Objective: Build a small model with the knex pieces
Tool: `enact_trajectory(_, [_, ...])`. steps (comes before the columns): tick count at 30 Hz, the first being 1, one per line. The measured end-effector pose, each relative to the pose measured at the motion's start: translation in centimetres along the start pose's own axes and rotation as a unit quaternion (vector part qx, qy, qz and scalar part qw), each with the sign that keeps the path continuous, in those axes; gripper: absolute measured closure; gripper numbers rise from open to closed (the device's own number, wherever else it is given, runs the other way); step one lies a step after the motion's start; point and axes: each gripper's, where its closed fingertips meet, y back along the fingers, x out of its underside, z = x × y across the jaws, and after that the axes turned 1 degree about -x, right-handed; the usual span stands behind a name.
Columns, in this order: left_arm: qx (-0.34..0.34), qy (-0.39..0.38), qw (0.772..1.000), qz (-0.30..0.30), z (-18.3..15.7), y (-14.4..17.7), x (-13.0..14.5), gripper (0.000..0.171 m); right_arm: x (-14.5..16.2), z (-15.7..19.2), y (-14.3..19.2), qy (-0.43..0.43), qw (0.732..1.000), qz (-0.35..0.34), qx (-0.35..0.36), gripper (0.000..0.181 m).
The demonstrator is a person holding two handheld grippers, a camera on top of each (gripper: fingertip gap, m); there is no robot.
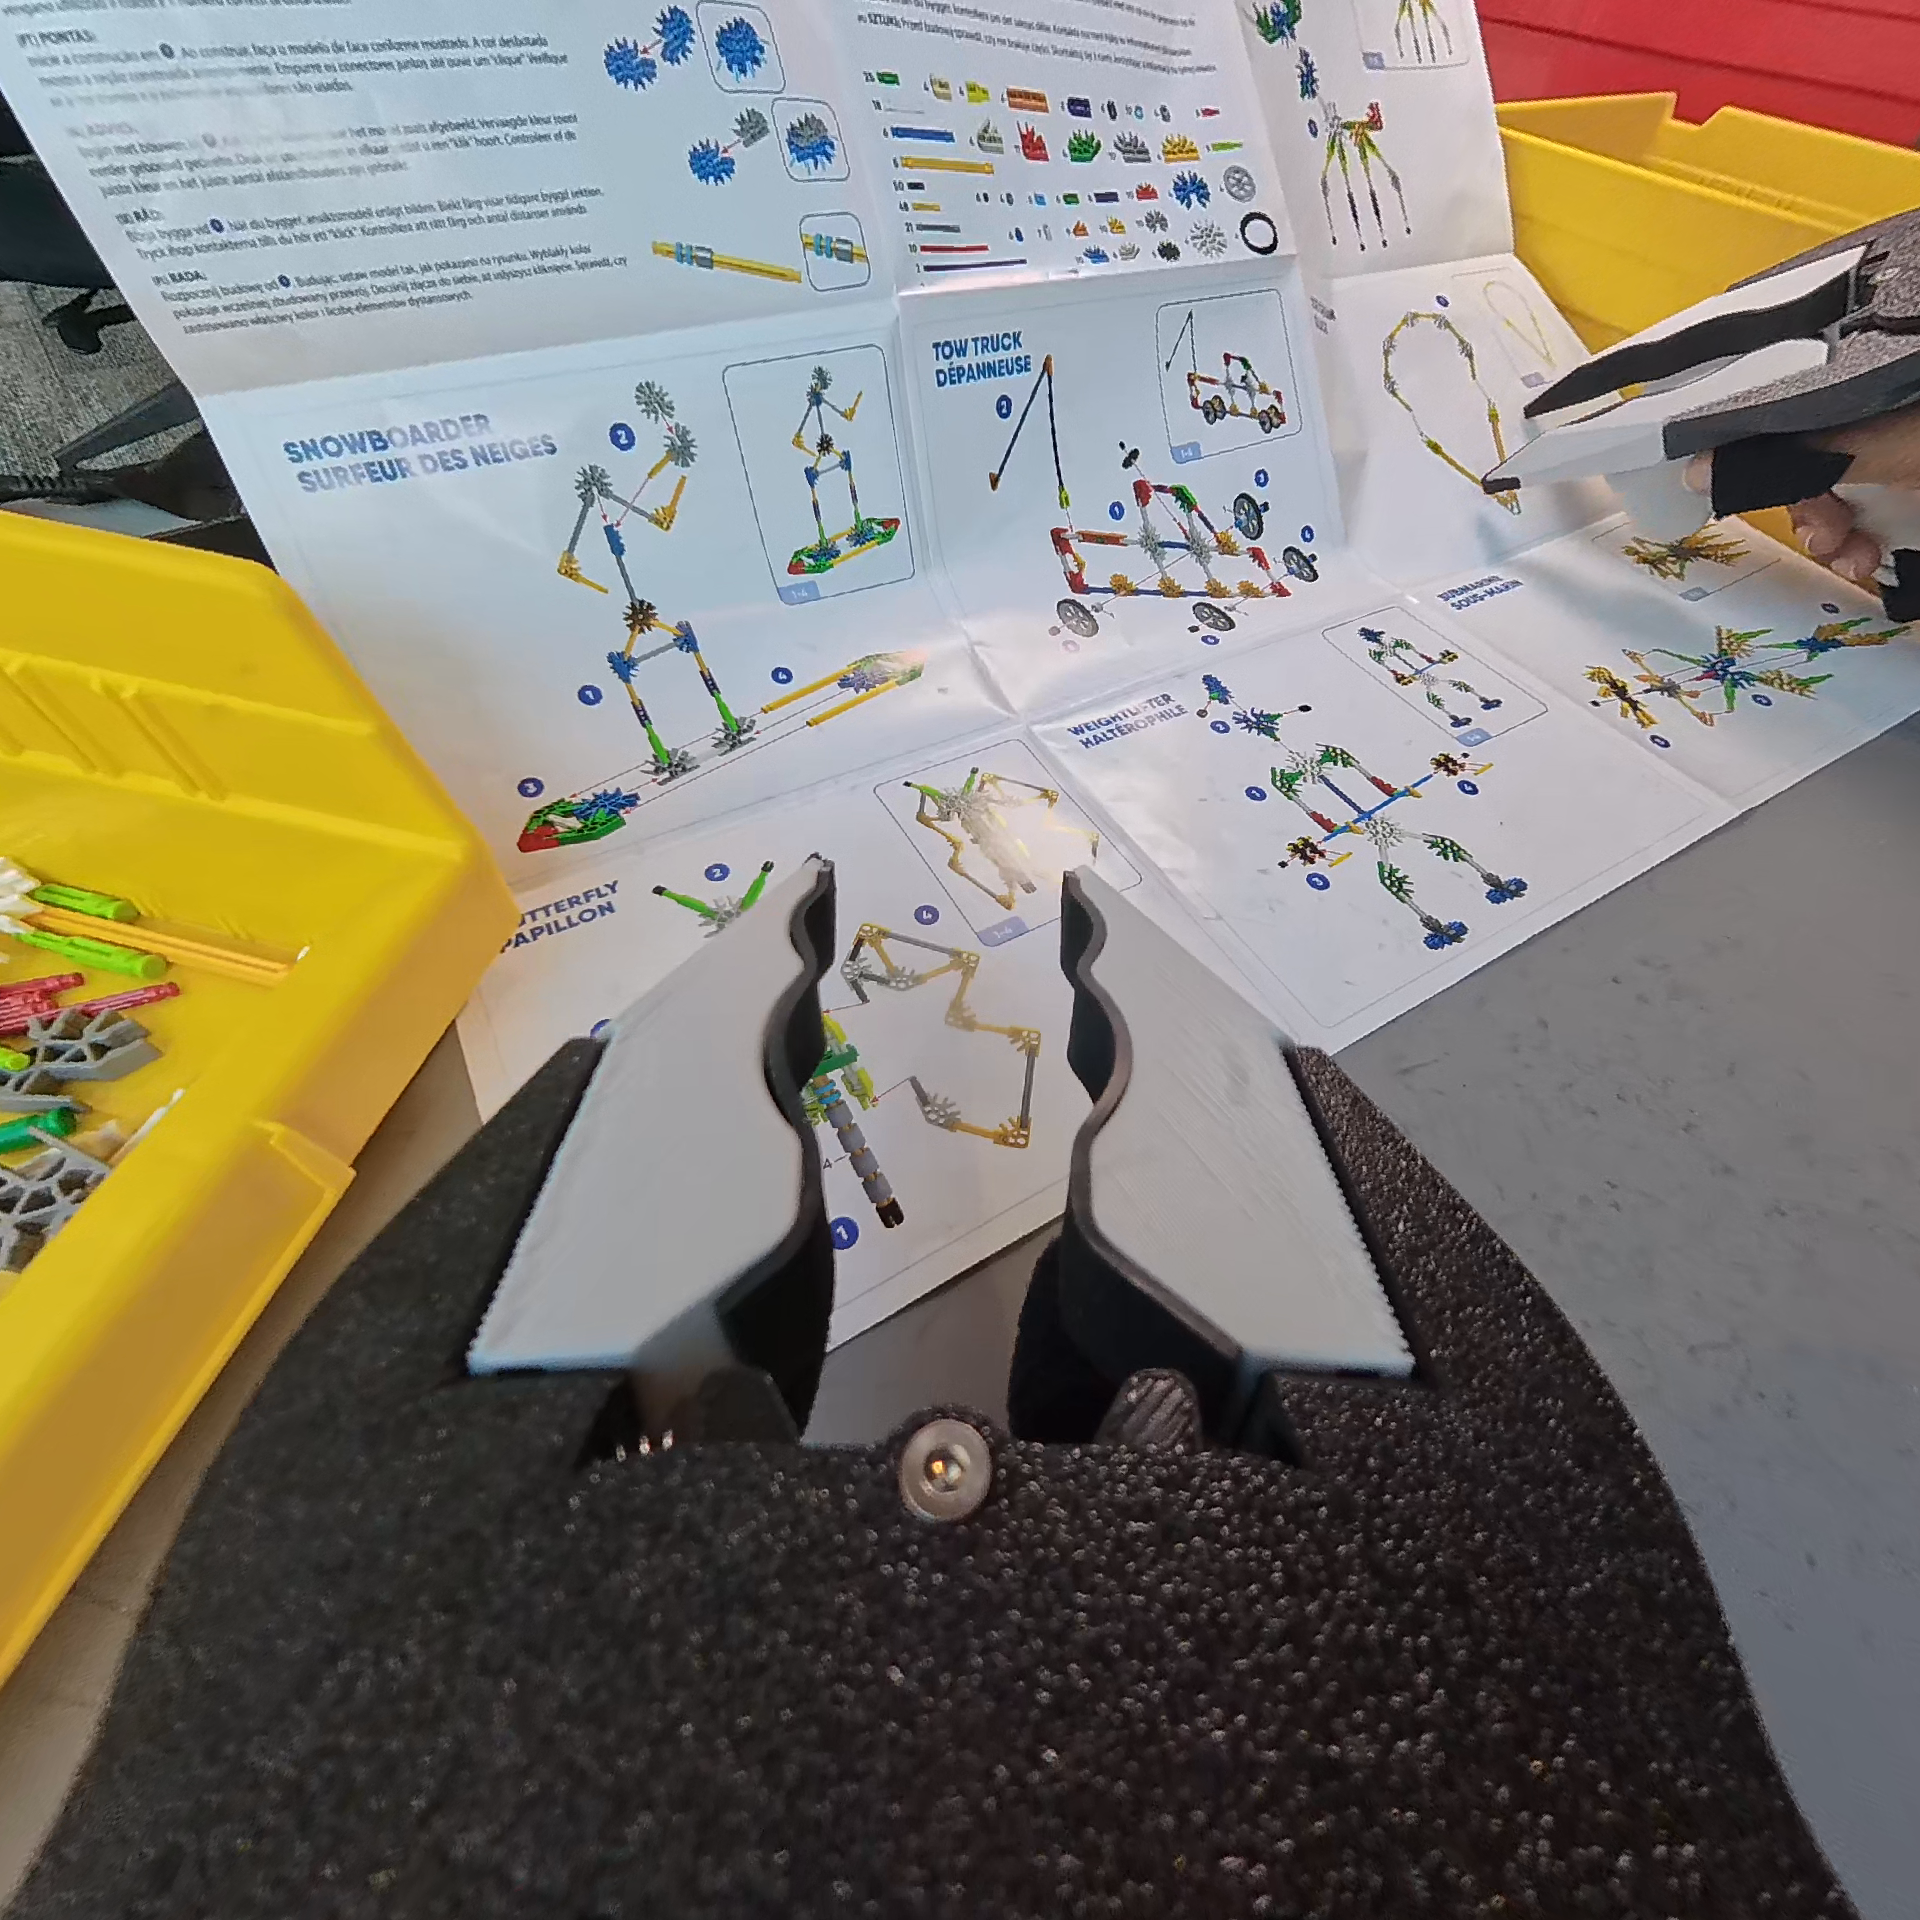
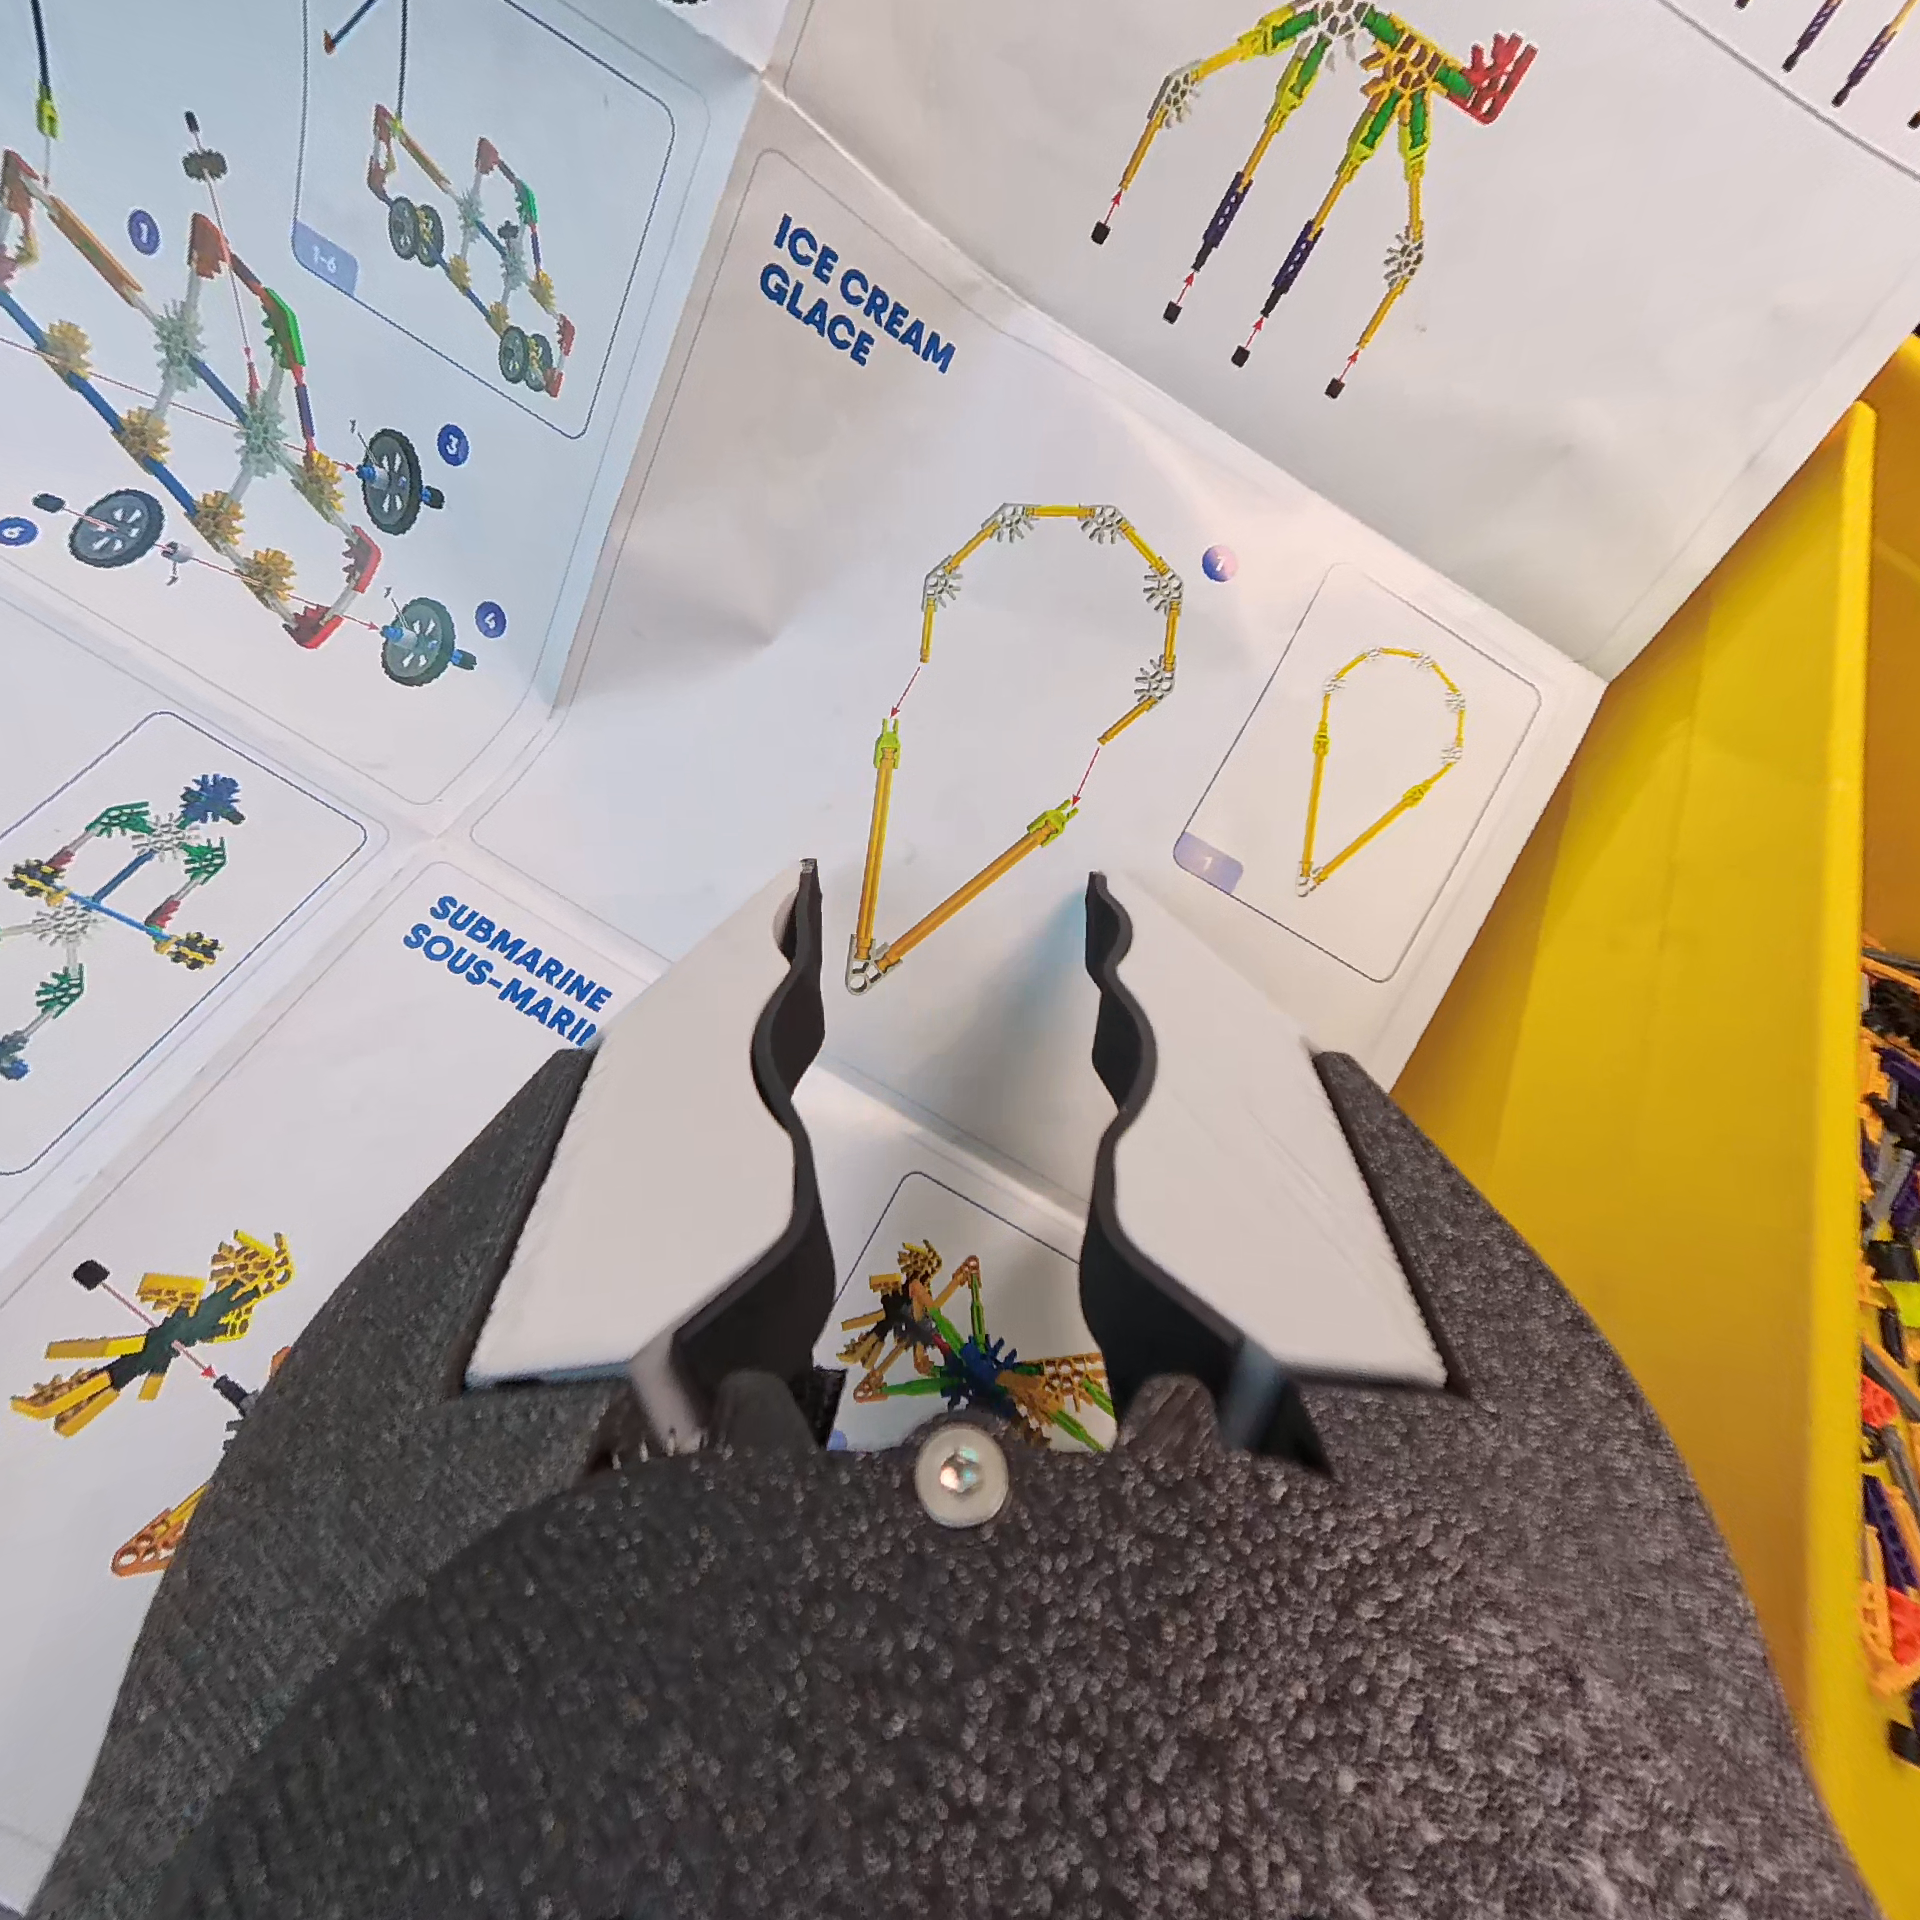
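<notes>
A large white instruction sheet (image 1: 935, 644) with coloured drawings of rod-and-connector models lies unfolded, its far part propped up. My left gripper (image 1: 945, 883) is open and empty, just above the sheet's near edge, over a drawing of a yellow and grey model. My right gripper (image 2: 951, 883) is open and empty, close over the same sheet (image 2: 727, 727), with its tips at a drawing of a yellow loop-shaped model. It also shows in the left wrist view (image 1: 1527, 442), held by a gloved hand (image 1: 1829, 509) at the right, tips near the paper.
A yellow bin (image 1: 343, 935) at the left holds green, red, yellow and grey rods and connectors (image 1: 73, 1029). Another yellow bin (image 2: 1714, 935) at the right holds mixed pieces (image 2: 1886, 1299). A red bin (image 1: 1714, 62) stands behind. The grey tabletop (image 1: 1662, 1195) shows at the right.
</notes>
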Motion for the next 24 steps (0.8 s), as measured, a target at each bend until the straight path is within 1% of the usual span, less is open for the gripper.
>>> enact_trajectory(9, [0.0, 0.006, 1.0, 0.004, 0.08, -0.03, 0.18, 0.128, 0.03, -0.28, 0.06, -0.004, 1.0, -0.001, 0.001, 0.13])
enact_trajectory(24, [-0.019, -0.002, 1.0, 0.003, 0.77, 0.06, 0.26, 0.128, 0.04, -0.33, 0.54, 0.0, 1.0, -0.001, 0.001, 0.128])
